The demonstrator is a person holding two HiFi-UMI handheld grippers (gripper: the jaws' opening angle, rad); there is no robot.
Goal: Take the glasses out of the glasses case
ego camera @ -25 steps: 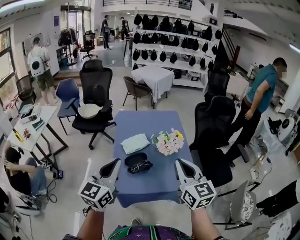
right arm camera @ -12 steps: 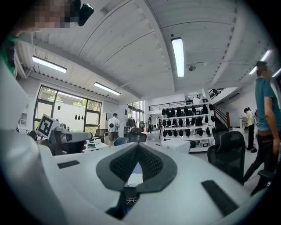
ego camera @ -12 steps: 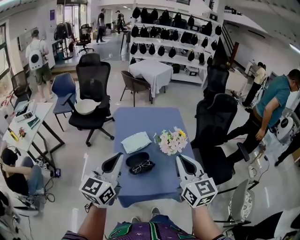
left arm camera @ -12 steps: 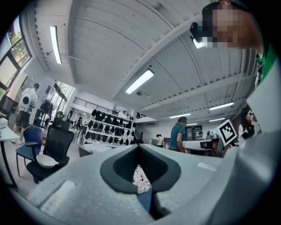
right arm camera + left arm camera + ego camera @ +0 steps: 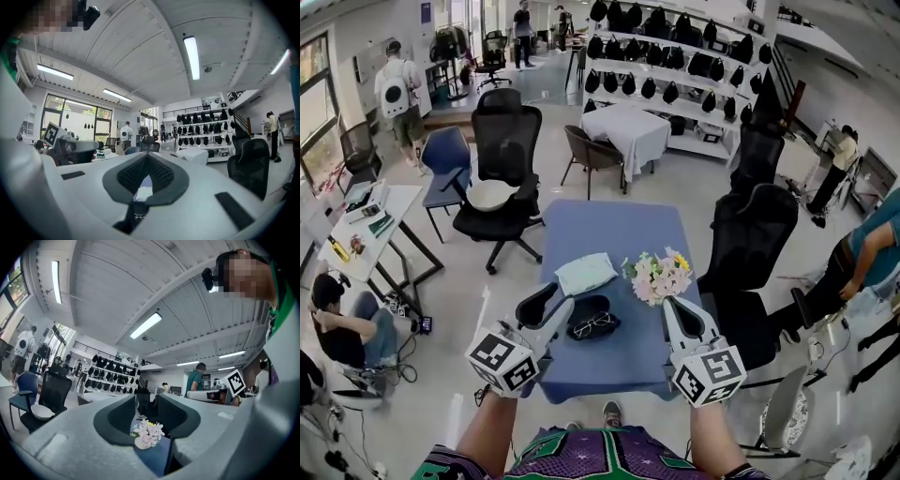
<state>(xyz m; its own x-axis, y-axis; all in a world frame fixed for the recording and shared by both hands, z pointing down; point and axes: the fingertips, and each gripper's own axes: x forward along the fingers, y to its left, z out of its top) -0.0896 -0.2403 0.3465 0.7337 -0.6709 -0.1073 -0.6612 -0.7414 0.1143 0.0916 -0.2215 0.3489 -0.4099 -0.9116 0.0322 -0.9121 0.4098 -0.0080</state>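
The glasses (image 5: 595,324) lie in the open glasses case (image 5: 585,306) on the near part of the blue bench (image 5: 609,234), between the two tools. The case's long axis runs across the head view, slightly tilted. Its left end is just beside the left tool (image 5: 542,306), the nearer one, while the right tool (image 5: 682,317) stands farther off. The left tool's jaws have just been opening and stand wide with nothing between them. The right tool's jaws are together and empty.
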